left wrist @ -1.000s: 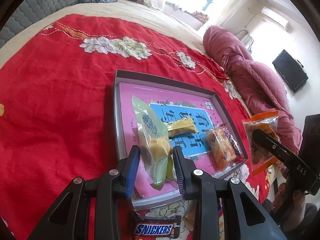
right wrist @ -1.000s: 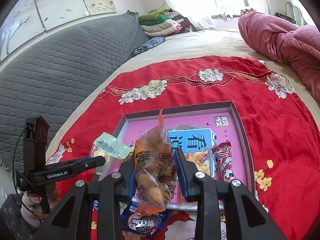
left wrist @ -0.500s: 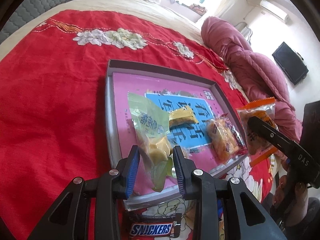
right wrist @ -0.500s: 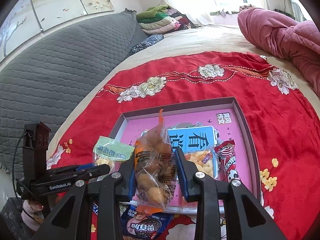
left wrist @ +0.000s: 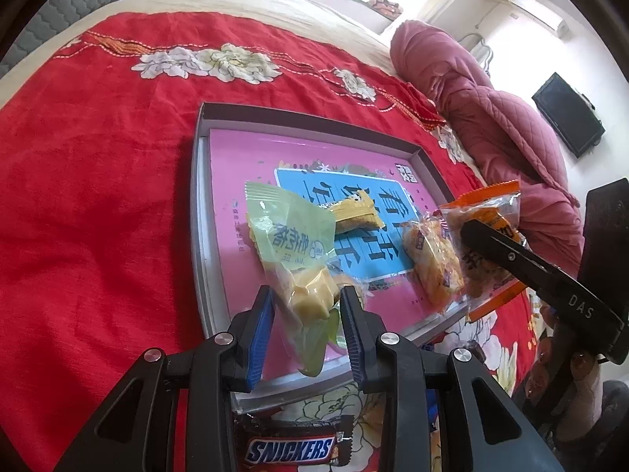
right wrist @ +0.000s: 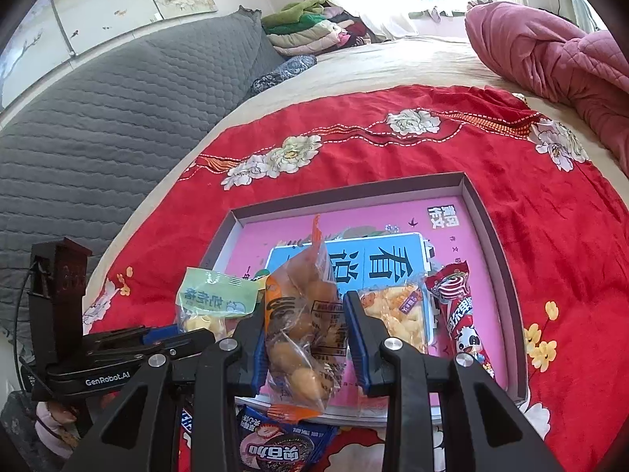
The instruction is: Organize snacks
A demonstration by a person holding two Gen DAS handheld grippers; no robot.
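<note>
A shallow grey box (left wrist: 198, 204) (right wrist: 489, 232) with a pink and blue printed floor lies on the red bed cover. My left gripper (left wrist: 306, 305) is shut on a green-wrapped pack of yellow cakes (left wrist: 293, 247) (right wrist: 214, 303), held over the box's near left part. My right gripper (right wrist: 304, 314) is shut on a clear orange-edged bag of round snacks (right wrist: 302, 326) (left wrist: 485, 236) over the box's near edge. Inside the box lie a small yellow bar (left wrist: 355, 212), a clear bag of golden snacks (left wrist: 432, 259) (right wrist: 397, 310) and a red tube pack (right wrist: 462, 314).
A Snickers bar (left wrist: 291, 450) and a pink and blue biscuit pack (right wrist: 279, 448) lie on the cover in front of the box. A rolled pink quilt (left wrist: 491, 118) lies to the right, a grey headboard (right wrist: 98, 137) to the left. A hand (left wrist: 566, 385) holds the right tool.
The left gripper has tilted so the box sits lower and nearer in its view. The right gripper with its bag has sunk slightly toward the box. Both grips are unchanged.
</note>
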